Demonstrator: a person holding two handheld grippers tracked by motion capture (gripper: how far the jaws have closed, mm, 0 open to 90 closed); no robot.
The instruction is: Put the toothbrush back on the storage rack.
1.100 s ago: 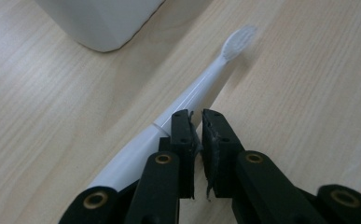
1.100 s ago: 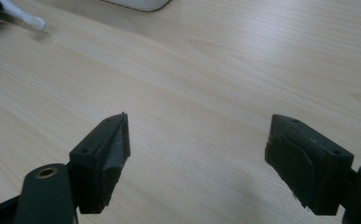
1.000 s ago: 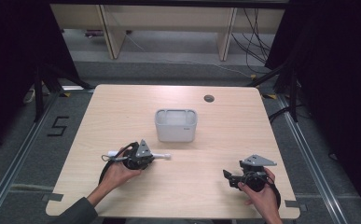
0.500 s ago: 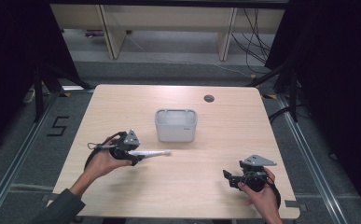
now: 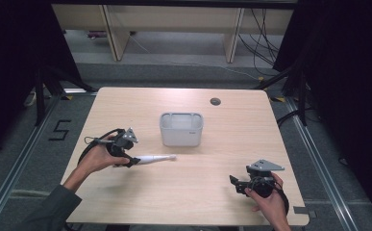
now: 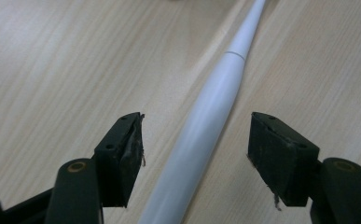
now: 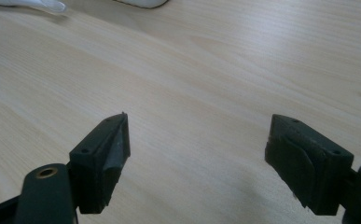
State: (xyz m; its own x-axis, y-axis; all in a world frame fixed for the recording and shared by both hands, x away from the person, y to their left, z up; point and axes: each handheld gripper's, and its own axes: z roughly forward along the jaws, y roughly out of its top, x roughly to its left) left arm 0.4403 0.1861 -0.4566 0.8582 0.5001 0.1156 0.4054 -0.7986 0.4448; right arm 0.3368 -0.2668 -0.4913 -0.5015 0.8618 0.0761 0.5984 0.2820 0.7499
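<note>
A slim white tapered stick (image 5: 155,158) lies flat on the wooden table (image 5: 207,207), its thin end pointing right, below the bin's front. My left gripper (image 5: 130,160) is at the stick's thick end. In the left gripper view the stick (image 6: 215,102) runs up between the two jaws, and my left gripper (image 6: 194,140) is open, with a gap between the stick and each pad. My right gripper (image 5: 235,183) rests low at the table's front right, open (image 7: 197,140) over bare wood with nothing between its jaws.
A small white rectangular bin (image 5: 181,129) stands upright at the table's centre, just beyond the stick. A dark round cable hole (image 5: 215,101) sits near the far edge. Black frames and cables surround the table.
My left gripper has slid back to the left along the stick, from about its middle to its thick end. The stick has stayed in place. The right gripper has not moved.
</note>
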